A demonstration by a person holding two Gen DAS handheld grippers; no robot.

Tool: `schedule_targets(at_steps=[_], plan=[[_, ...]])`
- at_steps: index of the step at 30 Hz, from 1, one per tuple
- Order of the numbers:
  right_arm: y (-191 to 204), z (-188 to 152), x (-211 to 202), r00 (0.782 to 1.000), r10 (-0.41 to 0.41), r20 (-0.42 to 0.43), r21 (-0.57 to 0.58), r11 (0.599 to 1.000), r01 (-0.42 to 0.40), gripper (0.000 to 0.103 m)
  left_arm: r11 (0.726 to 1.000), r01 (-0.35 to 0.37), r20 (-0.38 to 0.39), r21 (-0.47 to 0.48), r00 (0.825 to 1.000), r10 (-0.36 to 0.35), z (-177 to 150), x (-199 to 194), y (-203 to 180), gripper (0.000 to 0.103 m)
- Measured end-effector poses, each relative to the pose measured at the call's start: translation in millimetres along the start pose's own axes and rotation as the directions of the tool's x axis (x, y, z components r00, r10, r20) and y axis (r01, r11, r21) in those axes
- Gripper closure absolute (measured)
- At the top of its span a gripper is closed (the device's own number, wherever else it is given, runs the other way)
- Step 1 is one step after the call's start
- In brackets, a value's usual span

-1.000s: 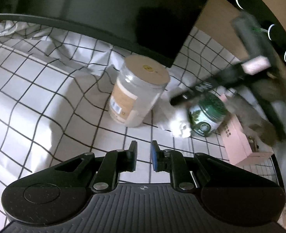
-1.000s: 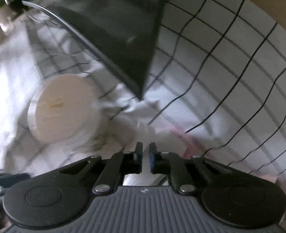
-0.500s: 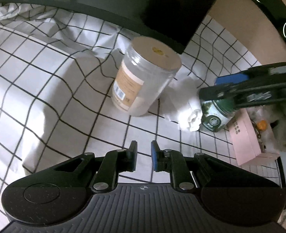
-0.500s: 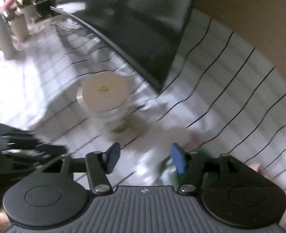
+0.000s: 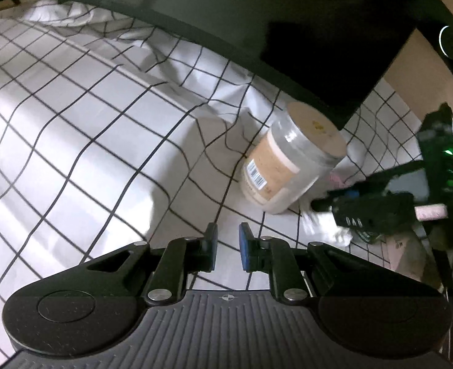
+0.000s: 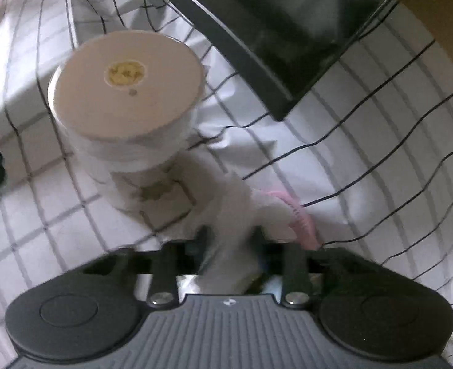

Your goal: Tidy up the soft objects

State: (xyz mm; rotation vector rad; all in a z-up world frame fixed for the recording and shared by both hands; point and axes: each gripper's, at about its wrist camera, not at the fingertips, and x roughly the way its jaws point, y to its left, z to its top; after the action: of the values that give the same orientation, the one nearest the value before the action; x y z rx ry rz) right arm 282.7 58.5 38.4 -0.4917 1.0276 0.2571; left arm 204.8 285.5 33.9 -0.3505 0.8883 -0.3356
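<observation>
1. Over the checked tabletop, left wrist view: the left hand-held gripper [image 5: 228, 250] hangs with its blue-padded jaws at a narrow gap, nothing between them. It sits well apart from the clutter, probably kept back to leave room for the other hand.
2. Same view: a clear plastic jar with a flat beige lid and tan label [image 5: 291, 169] stands on the white cloth with black grid lines [image 5: 82, 141], close under the corner of a dark flat monitor [image 5: 303, 30].
3. Just right of the jar, the right hand-held gripper [image 5: 321, 207] points down at a white soft cloth bundle [image 5: 324, 227] that lies on the tabletop, touching it.
4. Right wrist view, blurred: the bundle [image 6: 229, 246] runs up between the right gripper's [image 6: 229, 240] jaws, which have just been closing, and they look pinched on it. A pink fuzzy edge [image 6: 297, 212] shows on its right.
5. The jar [image 6: 128, 104] stands just beside the bundle, so the grip comes from the side away from it, likely to avoid knocking it.
6. Judgement: this is the pick-up step; the lift is not yet done.
</observation>
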Motion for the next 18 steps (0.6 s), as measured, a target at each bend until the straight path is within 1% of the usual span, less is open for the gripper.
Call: schedule_targets(at_steps=[1,2,4,5,6,7,8,9,10,11,12,14,15,16,17,18], plan=[[2,-1,-2,0.999,0.041,-0.002,0.001,0.999,-0.041,0.088,1.0,0.001,-0.002,-0.004,1.0,-0.001,-1,0,-1,0.087],[5,-4,-4,0.997,0.072,-0.005,-0.001,0.997,-0.072,0.091,1.0,0.004,-0.005,-0.006,1.0,-0.004,-2,-1,0,0.087],[11,-12,-9,0.995,0.095,0.006,0.019,0.995,-0.095,0.091,1.0,0.011,-0.011,-0.008,1.0,-0.011,-2,-1,1,0.087],[12,-16,-12,0.992,0.123,0.01,0.041,0.992,-0.123,0.091,1.0,0.013,-0.015,-0.008,1.0,-0.013,-2,2,0,0.087],[12,-22,-16,0.983,0.185,0.015,0.084,0.979,-0.185,0.091,1.0,0.015,-0.021,-0.005,1.0,-0.016,-1,4,0,0.087],[11,-29,-20,0.962,0.271,0.02,0.138,0.953,-0.271,0.091,1.0,0.015,-0.025,-0.001,1.0,-0.015,-1,5,-1,0.086],[12,-36,-23,0.935,0.353,0.031,0.179,0.919,-0.352,0.091,1.0,0.013,-0.029,0.003,0.999,-0.013,-2,7,-3,0.087],[15,-44,-25,0.901,0.43,0.047,0.208,0.878,-0.43,0.091,1.0,0.012,-0.036,0.008,0.999,-0.012,-2,9,-5,0.087],[21,-54,-30,0.874,0.481,0.067,0.213,0.849,-0.484,0.091,1.0,0.014,-0.044,0.014,0.999,-0.014,-2,11,-6,0.087],[28,-62,-35,0.865,0.494,0.082,0.196,0.844,-0.5,0.091,1.0,0.019,-0.049,0.022,0.999,-0.018,-2,12,-8,0.086],[32,-67,-40,0.868,0.488,0.096,0.175,0.85,-0.497,0.091,0.999,0.024,-0.052,0.031,0.998,-0.023,-1,14,-11,0.086],[33,-73,-58,0.881,0.454,0.137,0.118,0.875,-0.469,0.089,0.999,0.032,-0.054,0.044,0.998,-0.03,0,15,-16,0.087],[28,-75,-70,0.888,0.428,0.166,0.1,0.889,-0.447,0.087,0.998,0.042,-0.053,0.049,0.998,-0.039,1,15,-21,0.087],[16,-75,-83,0.898,0.391,0.203,0.096,0.905,-0.415,0.079,0.997,0.056,-0.054,0.057,0.997,-0.053,2,16,-26,0.087],[3,-71,-93,0.906,0.35,0.236,0.105,0.918,-0.382,0.067,0.994,0.079,-0.056,0.071,0.996,-0.075,3,19,-34,0.087],[-14,-68,-103,0.914,0.301,0.274,0.123,0.931,-0.343,0.06,0.991,0.103,-0.059,0.087,0.993,-0.098,4,22,-43,0.087]])
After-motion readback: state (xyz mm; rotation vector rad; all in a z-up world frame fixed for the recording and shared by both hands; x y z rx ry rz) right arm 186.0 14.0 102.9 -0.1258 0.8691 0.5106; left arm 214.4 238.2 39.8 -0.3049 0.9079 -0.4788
